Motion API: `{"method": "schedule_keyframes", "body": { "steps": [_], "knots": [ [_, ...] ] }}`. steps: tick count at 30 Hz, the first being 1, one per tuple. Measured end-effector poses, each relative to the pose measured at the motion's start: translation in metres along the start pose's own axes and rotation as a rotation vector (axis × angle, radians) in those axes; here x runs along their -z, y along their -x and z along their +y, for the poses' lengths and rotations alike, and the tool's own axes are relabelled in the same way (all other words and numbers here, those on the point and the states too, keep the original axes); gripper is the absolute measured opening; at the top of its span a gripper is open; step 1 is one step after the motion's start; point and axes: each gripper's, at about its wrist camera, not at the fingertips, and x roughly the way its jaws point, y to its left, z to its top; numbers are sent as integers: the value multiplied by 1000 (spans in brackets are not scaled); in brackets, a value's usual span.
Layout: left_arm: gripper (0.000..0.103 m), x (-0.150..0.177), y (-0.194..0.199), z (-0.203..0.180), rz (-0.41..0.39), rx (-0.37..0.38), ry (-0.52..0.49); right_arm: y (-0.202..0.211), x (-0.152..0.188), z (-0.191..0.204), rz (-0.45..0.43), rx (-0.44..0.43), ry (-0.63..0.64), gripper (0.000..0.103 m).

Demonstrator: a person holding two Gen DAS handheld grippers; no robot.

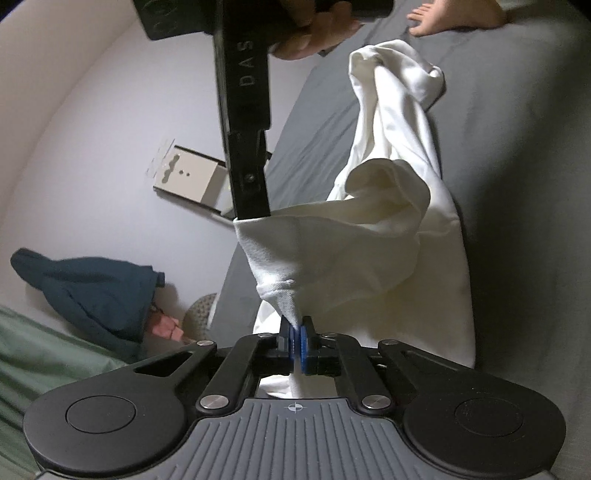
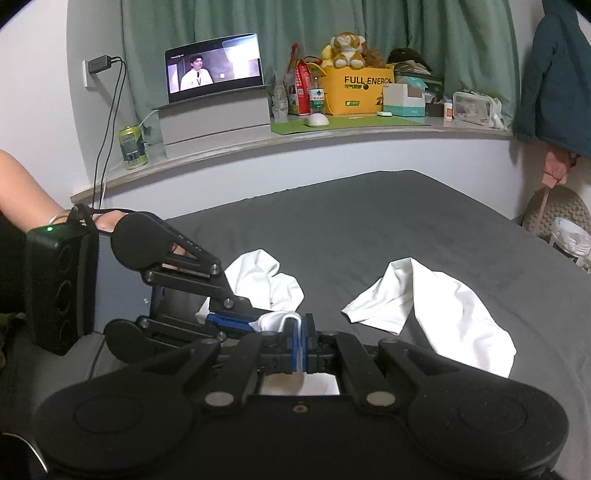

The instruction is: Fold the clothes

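A white garment [image 1: 388,240] lies crumpled on the grey bed sheet [image 1: 517,184], with one edge lifted. In the left wrist view my left gripper [image 1: 297,334] is shut, its blue pads pinching a bunched corner of that edge. My right gripper [image 1: 255,212] comes down from the top and grips the same edge a little further along. In the right wrist view my right gripper [image 2: 300,332] is shut on a fold of the white garment [image 2: 443,306]. My left gripper [image 2: 251,321] holds the cloth just to its left. The two grippers are close together.
A ledge behind the bed holds a laptop [image 2: 214,68], a yellow box [image 2: 360,92] and a green can [image 2: 132,147]. A dark blue jacket [image 2: 554,74] hangs at the right. A bare foot [image 1: 458,16] rests on the sheet beyond the garment.
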Motion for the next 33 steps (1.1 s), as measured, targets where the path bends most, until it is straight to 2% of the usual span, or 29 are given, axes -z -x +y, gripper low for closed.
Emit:
{"method": "schedule_keyframes", "body": {
  "steps": [3, 4, 6, 8, 10, 13, 15, 19, 23, 25, 30, 31, 32, 33],
  "knots": [
    [3, 5, -3, 9, 34, 0, 78, -4, 0, 1, 8, 14, 27, 5],
    [3, 8, -4, 11, 45, -4, 95, -6, 0, 1, 16, 18, 34, 9],
    [3, 13, -3, 13, 60, -16, 109, -8, 2, -1, 37, 37, 78, 21],
    [3, 18, -3, 12, 68, -19, 104, -8, 4, -5, 54, 64, 147, 44],
    [3, 23, -2, 9, 76, -14, 95, -9, 8, -15, 88, 93, 225, 47],
    [3, 29, -1, 5, 92, 1, 94, -17, 17, -30, 195, 125, 326, 48],
    [3, 34, 0, 3, 105, 7, 101, -24, 25, -33, 274, 139, 436, 48],
    [3, 46, 2, 3, 135, 14, 127, -43, 49, -16, 402, 139, 797, 50],
    [3, 53, 0, 0, 158, 19, 149, -57, 73, 6, 469, 72, 1139, 62],
    [3, 56, -1, -1, 168, 25, 151, -65, 79, 14, 477, 53, 1243, 69],
    [3, 61, -2, -5, 195, 52, 169, -90, 85, 19, 531, 56, 1239, 68],
    [3, 61, -1, -5, 199, 57, 178, -92, 85, 19, 540, 51, 1227, 61],
    [3, 62, -1, -5, 203, 60, 188, -94, 84, 18, 554, 42, 1205, 48],
    [3, 63, 0, -4, 207, 62, 201, -95, 82, 17, 568, 34, 1176, 41]
  ]
}}
